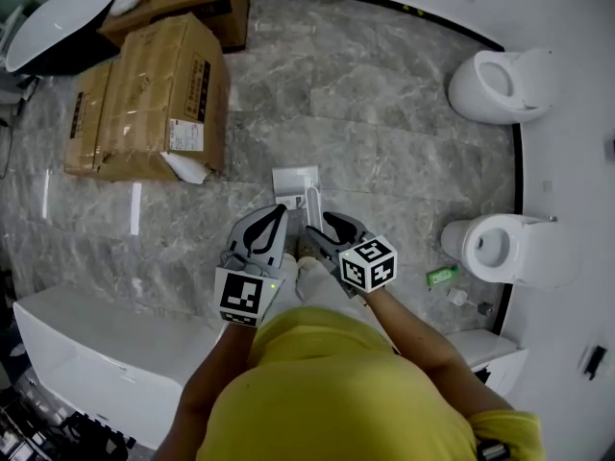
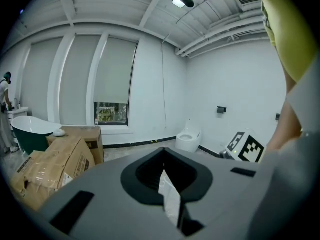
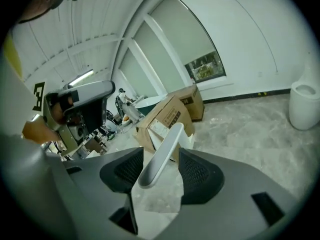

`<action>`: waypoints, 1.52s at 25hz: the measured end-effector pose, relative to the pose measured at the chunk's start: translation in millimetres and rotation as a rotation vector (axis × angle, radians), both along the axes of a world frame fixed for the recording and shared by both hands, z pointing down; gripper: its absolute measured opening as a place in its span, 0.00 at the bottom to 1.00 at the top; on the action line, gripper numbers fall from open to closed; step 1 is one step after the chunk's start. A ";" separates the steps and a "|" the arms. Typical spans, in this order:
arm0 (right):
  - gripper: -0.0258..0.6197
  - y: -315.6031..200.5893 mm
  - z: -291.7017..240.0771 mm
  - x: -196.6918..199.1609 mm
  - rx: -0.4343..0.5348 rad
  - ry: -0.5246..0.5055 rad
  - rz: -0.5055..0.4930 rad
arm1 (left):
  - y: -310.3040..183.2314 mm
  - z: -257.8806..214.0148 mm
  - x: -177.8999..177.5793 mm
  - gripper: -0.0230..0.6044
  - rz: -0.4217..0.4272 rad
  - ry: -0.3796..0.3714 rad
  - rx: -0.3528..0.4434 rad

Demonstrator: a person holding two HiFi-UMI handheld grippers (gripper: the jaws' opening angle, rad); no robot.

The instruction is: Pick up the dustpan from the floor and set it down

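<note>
A white dustpan [image 1: 295,182] lies on the grey marble floor just ahead of me, its handle [image 1: 312,206] pointing back toward me. My right gripper [image 1: 325,230] is down at that handle. In the right gripper view the handle [image 3: 162,151] runs up between the two pads with a gap on each side, so the right gripper [image 3: 159,170] is open around it. My left gripper [image 1: 277,221] hangs just left of the handle, its tip near the pan's near left corner. In the left gripper view the left gripper [image 2: 167,186] has its jaws together, with only a thin white sliver between them.
Cardboard boxes [image 1: 154,104] lie on the floor at the left, with a bathtub [image 1: 58,17] behind them. Two white toilets [image 1: 500,83] [image 1: 500,248] stand at the right by the wall. A small green item [image 1: 442,277] lies near the closer toilet. A white unit [image 1: 86,339] is at the lower left.
</note>
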State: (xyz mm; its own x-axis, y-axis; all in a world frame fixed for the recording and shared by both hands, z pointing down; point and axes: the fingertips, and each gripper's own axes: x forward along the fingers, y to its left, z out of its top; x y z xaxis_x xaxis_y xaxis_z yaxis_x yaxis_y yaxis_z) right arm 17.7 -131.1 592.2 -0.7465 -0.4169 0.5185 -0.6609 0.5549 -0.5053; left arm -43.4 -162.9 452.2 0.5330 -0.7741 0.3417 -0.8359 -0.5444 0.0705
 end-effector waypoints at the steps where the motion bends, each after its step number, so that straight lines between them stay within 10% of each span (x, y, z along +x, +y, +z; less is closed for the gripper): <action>1: 0.40 0.6 3.6 -1.0 -0.024 -0.012 -0.001 | -0.1 4.3 -0.5 0.04 0.004 -0.004 -0.011; 11: 0.41 6.5 16.1 -25.7 -0.224 -0.191 -0.118 | -5.4 13.5 -6.4 0.04 -0.001 -0.016 -0.042; 38: 0.35 0.2 -88.3 -16.9 -0.184 -0.337 -0.034 | -1.5 2.8 -3.0 0.04 0.017 -0.012 -0.015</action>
State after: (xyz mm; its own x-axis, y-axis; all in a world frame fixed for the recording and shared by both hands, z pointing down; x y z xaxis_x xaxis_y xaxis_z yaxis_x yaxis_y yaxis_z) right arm 0.9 -130.9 503.9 -0.8995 -0.3118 0.3060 -0.4239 0.4532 -0.7842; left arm -46.4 -164.4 455.0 0.5418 -0.7599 0.3592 -0.8274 -0.5574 0.0689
